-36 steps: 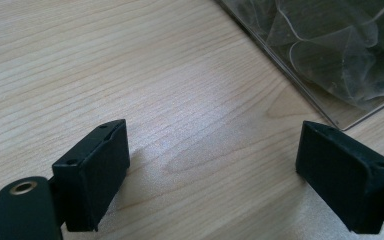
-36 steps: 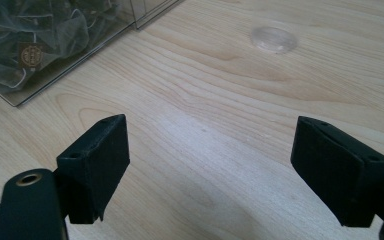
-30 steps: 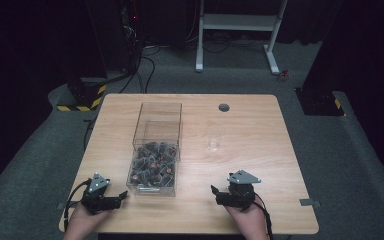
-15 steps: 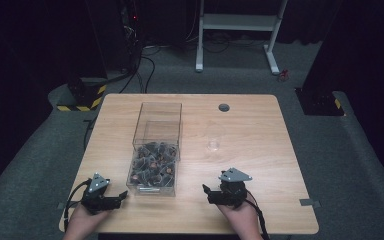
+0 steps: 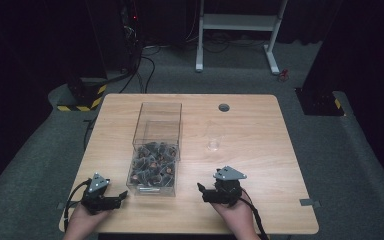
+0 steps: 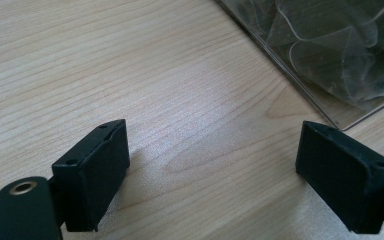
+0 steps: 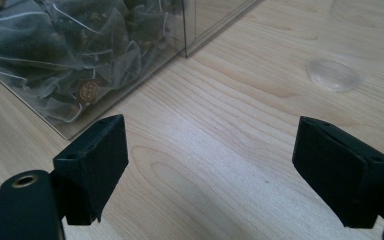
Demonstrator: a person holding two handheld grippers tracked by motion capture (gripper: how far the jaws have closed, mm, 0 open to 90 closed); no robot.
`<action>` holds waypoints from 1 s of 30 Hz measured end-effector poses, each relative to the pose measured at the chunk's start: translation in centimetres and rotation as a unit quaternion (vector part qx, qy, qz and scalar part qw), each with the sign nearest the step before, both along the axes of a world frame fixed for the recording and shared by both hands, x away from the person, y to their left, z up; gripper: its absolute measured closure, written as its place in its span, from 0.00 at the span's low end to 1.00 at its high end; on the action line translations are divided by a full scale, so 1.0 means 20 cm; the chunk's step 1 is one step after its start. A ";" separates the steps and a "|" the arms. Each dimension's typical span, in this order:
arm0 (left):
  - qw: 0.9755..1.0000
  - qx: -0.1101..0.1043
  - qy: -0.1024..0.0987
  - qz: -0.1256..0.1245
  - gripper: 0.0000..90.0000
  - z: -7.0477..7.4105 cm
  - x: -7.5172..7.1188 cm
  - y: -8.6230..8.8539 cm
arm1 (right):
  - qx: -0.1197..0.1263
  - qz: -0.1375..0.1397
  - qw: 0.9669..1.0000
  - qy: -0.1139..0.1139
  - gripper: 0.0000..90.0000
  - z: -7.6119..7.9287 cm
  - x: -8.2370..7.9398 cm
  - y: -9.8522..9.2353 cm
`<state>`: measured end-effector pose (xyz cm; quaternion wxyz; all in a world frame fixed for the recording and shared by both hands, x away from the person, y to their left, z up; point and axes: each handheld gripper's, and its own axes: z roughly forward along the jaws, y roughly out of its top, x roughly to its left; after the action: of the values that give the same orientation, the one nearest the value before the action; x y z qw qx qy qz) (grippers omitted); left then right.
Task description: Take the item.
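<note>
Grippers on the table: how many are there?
2. The left gripper lies at the near left, beside the clear box; the right gripper lies at the near right, before the small cup.

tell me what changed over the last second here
The right gripper slid left along the table's near edge, toward the clear box of tea bags, jaws open and empty. The left gripper, the box and the small clear cup stayed put.
</note>
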<state>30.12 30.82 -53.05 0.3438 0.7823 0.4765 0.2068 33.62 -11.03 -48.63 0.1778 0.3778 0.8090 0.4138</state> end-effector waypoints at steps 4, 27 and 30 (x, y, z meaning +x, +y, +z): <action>1.000 0.000 0.000 0.000 0.16 0.00 0.00 0.00 | -0.002 0.010 1.000 -0.007 0.18 0.00 0.00 0.02; 1.000 0.000 0.000 0.000 0.16 0.00 0.00 0.00 | 0.015 0.039 0.999 -0.015 0.25 0.06 -0.01 0.14; 1.000 0.000 0.000 0.000 0.16 0.00 0.00 0.00 | 0.018 0.048 0.999 -0.019 0.25 0.08 -0.02 0.16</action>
<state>30.12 30.83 -53.05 0.3435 0.7826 0.4763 0.2067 33.25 -7.89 -47.12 0.1659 0.3337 0.8153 0.4431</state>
